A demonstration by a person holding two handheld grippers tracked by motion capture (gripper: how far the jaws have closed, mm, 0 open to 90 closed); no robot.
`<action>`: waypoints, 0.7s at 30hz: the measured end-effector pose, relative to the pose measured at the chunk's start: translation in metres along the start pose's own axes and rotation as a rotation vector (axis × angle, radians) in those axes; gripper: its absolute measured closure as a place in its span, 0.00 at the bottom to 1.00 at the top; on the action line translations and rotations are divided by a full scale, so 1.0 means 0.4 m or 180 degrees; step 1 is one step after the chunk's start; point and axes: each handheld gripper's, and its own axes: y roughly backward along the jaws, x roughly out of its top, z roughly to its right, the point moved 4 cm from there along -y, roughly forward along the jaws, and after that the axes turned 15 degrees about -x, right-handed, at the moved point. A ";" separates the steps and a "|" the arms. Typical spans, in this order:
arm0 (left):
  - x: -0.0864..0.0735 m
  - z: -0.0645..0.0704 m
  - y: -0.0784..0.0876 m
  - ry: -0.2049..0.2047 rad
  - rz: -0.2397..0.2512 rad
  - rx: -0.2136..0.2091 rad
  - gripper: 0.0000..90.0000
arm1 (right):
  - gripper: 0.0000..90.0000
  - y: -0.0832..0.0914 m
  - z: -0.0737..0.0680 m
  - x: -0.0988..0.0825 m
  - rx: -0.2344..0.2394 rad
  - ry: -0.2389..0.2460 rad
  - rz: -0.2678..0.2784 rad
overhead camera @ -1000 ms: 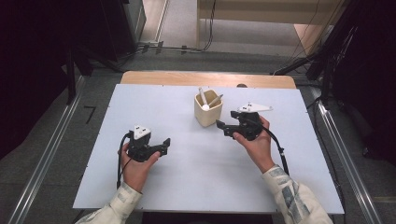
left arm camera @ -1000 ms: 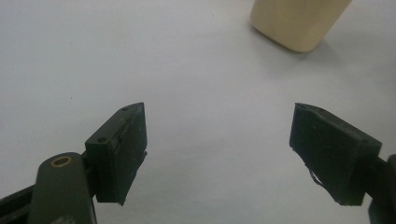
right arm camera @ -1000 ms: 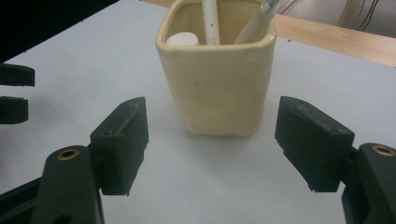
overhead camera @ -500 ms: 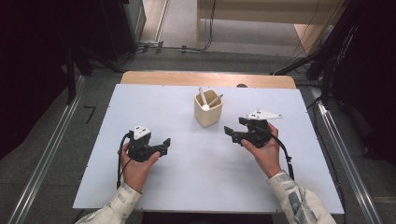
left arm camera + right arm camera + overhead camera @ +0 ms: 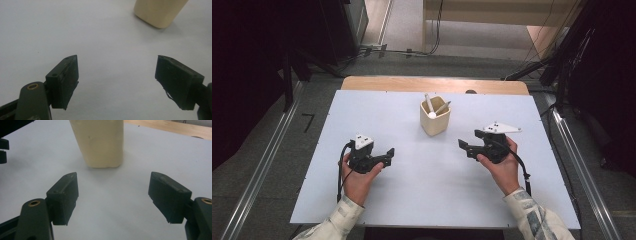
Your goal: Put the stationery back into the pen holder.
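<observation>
A cream square cup (image 5: pixel 435 120) stands upright on the white table top (image 5: pixel 412 190), toward the back middle, with two white utensils (image 5: pixel 430 107) sticking out of it. My left gripper (image 5: pixel 390 154) rests low at the front left, open, with nothing between its jaws (image 5: pixel 117 82); the cup (image 5: pixel 160 12) lies ahead to its right. My right gripper (image 5: pixel 462 145) sits to the right of the cup, open and empty (image 5: pixel 112 200), pointing at the cup (image 5: pixel 100 142) a short way in front of it.
A wooden strip (image 5: pixel 437 84) runs along the table's far edge. Metal rails (image 5: pixel 259 170) flank the table on both sides, and dark equipment stands beyond on the floor. Bare white surface lies between and in front of the two hands.
My right gripper has drawn back from the cup, moving right and toward the front edge. The left gripper has stayed put.
</observation>
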 end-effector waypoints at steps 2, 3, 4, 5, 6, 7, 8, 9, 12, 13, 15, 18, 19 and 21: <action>0.000 -0.001 0.000 0.0004 0.0000 0.0001 0.23 | 0.25 0.004 0.004 -0.005 -0.0027 0.0005 -0.0010; 0.000 -0.001 0.000 0.0008 0.0003 0.0004 0.23 | 0.24 0.006 0.007 -0.008 -0.0039 0.0011 -0.0010; 0.000 -0.002 0.000 0.0010 0.0000 0.0007 0.23 | 0.24 0.008 0.010 -0.011 -0.0058 0.0013 -0.0007; 0.000 -0.002 0.000 0.0014 0.0001 0.0004 0.23 | 0.24 0.010 0.013 -0.013 -0.0070 0.0014 -0.0007; 0.000 -0.003 0.000 0.0016 0.0005 0.0004 0.23 | 0.24 0.013 0.016 -0.016 -0.0079 0.0007 -0.0009; 0.000 -0.003 0.001 0.0019 0.0007 0.0004 0.23 | 0.24 0.015 0.020 -0.019 -0.0091 0.0004 -0.0017; 0.000 -0.003 0.001 0.0019 0.0007 0.0004 0.23 | 0.24 0.017 0.023 -0.022 -0.0098 -0.0003 -0.0026; 0.000 -0.004 0.001 0.0023 0.0008 0.0006 0.23 | 0.24 0.020 0.026 -0.026 -0.0108 -0.0004 -0.0030; -0.001 -0.005 0.001 0.0035 0.0011 0.0019 0.23 | 0.24 0.027 0.035 -0.035 -0.0156 0.0010 -0.0029; -0.001 -0.006 0.001 0.0036 0.0011 0.0024 0.23 | 0.23 0.030 0.038 -0.037 -0.0163 0.0009 -0.0039; -0.001 -0.008 0.003 0.0038 0.0010 0.0027 0.23 | 0.23 0.037 0.045 -0.042 -0.0187 0.0007 -0.0032; -0.002 -0.011 0.004 0.0049 0.0010 0.0037 0.23 | 0.23 0.046 0.057 -0.051 -0.0223 -0.0011 -0.0034; -0.002 -0.012 0.005 0.0054 0.0008 0.0041 0.23 | 0.23 0.049 0.062 -0.055 -0.0240 -0.0017 -0.0043; -0.002 -0.014 0.005 0.0066 0.0021 0.0041 0.23 | 0.23 0.055 0.072 -0.062 -0.0267 -0.0028 -0.0047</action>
